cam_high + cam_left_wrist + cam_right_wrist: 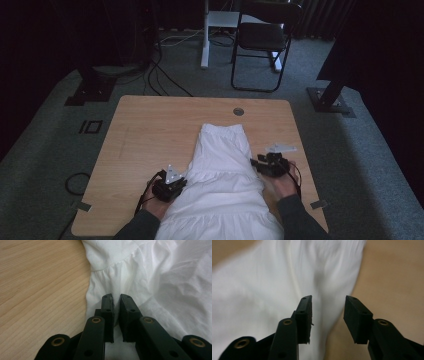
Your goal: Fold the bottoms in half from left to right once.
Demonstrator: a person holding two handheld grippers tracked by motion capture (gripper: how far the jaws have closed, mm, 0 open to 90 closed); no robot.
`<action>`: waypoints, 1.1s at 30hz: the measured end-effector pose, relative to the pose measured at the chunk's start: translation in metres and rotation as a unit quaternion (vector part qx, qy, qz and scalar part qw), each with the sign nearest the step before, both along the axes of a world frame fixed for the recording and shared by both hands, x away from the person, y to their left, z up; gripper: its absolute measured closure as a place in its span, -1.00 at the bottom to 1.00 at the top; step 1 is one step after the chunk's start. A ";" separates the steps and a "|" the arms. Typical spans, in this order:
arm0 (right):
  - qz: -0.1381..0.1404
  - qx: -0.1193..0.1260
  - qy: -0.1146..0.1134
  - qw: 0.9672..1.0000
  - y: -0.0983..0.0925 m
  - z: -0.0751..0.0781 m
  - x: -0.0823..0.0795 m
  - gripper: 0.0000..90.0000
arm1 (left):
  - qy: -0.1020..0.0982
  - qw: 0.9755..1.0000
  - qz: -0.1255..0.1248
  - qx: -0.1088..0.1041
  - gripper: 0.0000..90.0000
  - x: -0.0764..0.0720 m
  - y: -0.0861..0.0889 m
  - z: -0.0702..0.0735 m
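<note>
1. The counter (pixel 150 130) is a pale wood-grain slab with rounded corners and a small round grommet (pixel 238 111) near its far edge. It stands on grey carpet (pixel 45 150), with a black folding chair (pixel 262 40) well beyond it.

2. A white garment (pixel 222 175), seemingly a tiered skirt or dress, lies lengthwise down the middle of the counter. Its narrow gathered end points away from the person and its wide end spills off the near edge. The cloth is thin, soft and matte, with gathered seams across it and shallow wrinkles. It already lies mostly flat and straight, so the spreading looks largely done. Folding, I judge, has yet to start, since no edge is turned over.

3. The left tongs (pixel 116 300) sit at the garment's left edge, in the high view just beside the middle tier (pixel 170 187). Their black jaws are pinched nearly together with a fold of white cloth between them, so they grip the fabric.

4. The right tongs (pixel 327 307) hover at the garment's right edge (pixel 270 164). The jaws stand apart over the hem where cloth meets wood, gripping nothing. That view is blurred, so finer detail there is unclear.

5. What is left, by my reading: the right side needs a grip before any fold can be made.
</note>
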State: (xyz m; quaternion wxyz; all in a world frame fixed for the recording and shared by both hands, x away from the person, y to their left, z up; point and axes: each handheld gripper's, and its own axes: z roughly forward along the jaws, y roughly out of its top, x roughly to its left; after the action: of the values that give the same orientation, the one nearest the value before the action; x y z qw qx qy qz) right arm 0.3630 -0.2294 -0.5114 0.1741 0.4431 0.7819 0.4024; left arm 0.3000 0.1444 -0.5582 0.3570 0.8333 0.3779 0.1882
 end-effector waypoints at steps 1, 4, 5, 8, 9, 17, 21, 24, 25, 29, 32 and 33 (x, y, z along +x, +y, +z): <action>-0.001 0.006 -0.002 1.000 0.004 0.006 0.009 0.37 | -0.001 1.000 0.001 -0.002 0.81 0.000 0.000 0.000; 0.007 0.036 0.015 0.999 0.021 0.013 0.038 0.39 | 0.001 1.000 0.003 -0.011 0.78 0.000 0.003 -0.002; 0.011 0.038 0.020 0.999 0.029 0.012 0.046 0.36 | 0.002 1.000 0.003 -0.014 0.77 0.000 0.004 -0.002; 0.015 0.035 0.048 0.998 0.050 0.001 0.066 0.27 | -0.001 1.000 0.003 -0.015 0.77 0.000 0.004 -0.002; 0.014 0.029 0.061 0.998 0.055 -0.005 0.071 0.25 | -0.002 1.000 0.003 -0.014 0.77 -0.001 0.004 -0.003; -0.012 -0.069 0.022 0.997 0.065 -0.005 0.083 0.95 | -0.003 1.000 0.008 -0.013 0.66 0.000 0.005 -0.003; -0.039 -0.122 -0.068 0.989 0.055 0.020 0.088 0.95 | -0.002 1.000 0.007 -0.016 0.64 0.000 0.003 -0.003; -0.039 -0.120 -0.042 0.991 0.050 0.006 0.103 0.89 | -0.003 1.000 0.005 -0.013 0.64 -0.001 0.001 -0.003; -0.044 -0.127 -0.027 0.991 0.050 -0.003 0.108 0.84 | -0.003 1.000 0.004 -0.013 0.64 -0.001 0.001 -0.003; -0.053 -0.103 0.024 0.993 0.046 -0.031 0.115 0.65 | 0.004 1.000 0.001 -0.018 0.62 0.000 0.002 -0.002; -0.062 -0.081 0.034 0.994 0.041 -0.037 0.116 0.59 | 0.017 1.000 -0.001 -0.012 0.33 0.002 0.003 0.004; -0.062 -0.076 0.037 0.995 0.040 -0.037 0.117 0.60 | 0.008 1.000 0.002 -0.010 0.25 0.003 0.005 0.010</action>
State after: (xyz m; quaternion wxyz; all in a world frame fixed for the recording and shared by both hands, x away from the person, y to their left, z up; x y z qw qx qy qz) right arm 0.4799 -0.1897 -0.5481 0.2022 0.4908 0.7873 0.3137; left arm 0.3032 0.1492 -0.5480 0.3617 0.8305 0.3841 0.1784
